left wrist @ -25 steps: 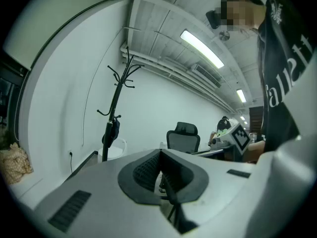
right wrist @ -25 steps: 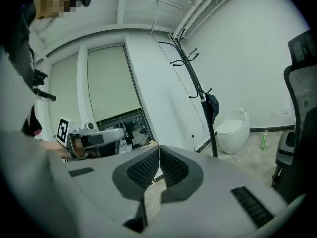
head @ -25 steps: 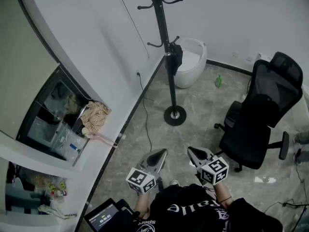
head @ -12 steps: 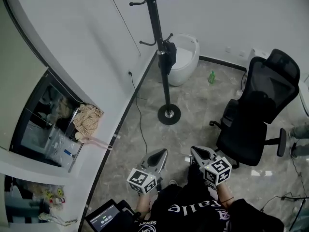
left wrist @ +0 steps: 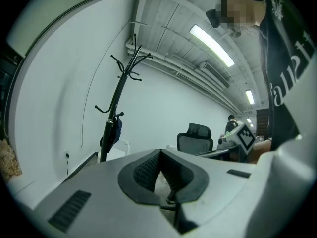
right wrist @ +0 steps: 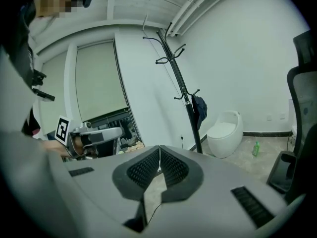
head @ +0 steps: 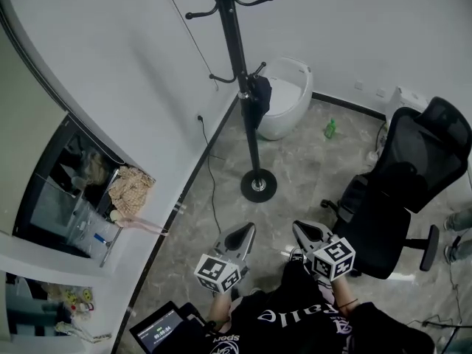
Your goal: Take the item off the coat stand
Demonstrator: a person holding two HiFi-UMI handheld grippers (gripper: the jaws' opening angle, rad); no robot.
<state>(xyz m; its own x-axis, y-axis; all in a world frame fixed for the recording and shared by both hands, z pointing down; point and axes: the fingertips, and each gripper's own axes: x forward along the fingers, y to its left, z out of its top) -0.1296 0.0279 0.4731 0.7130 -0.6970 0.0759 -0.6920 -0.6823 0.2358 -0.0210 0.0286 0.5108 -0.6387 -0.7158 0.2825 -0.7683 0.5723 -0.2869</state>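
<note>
1. The left gripper [head: 245, 232] and the right gripper [head: 298, 228] are both held with jaws pressed together, and nothing is seen between either pair.
2. Compared with a second ago, the base of the stand [head: 252, 150] is seen slightly nearer the grippers in the head view. The chair [head: 413, 175] has slid further to the right of the stand. The grippers have been kept side by side and pointed towards the stand.
3. The item [head: 259, 98], a dark bundle, is hung on a low hook of the stand, against the pole. It is well apart from both grippers and has not been touched.
4. The approach is judged to be only begun, and most of the floor up to the stand is not yet crossed. A pair of jaws will have to be opened before the item can be gripped and lifted off the hook.
</note>
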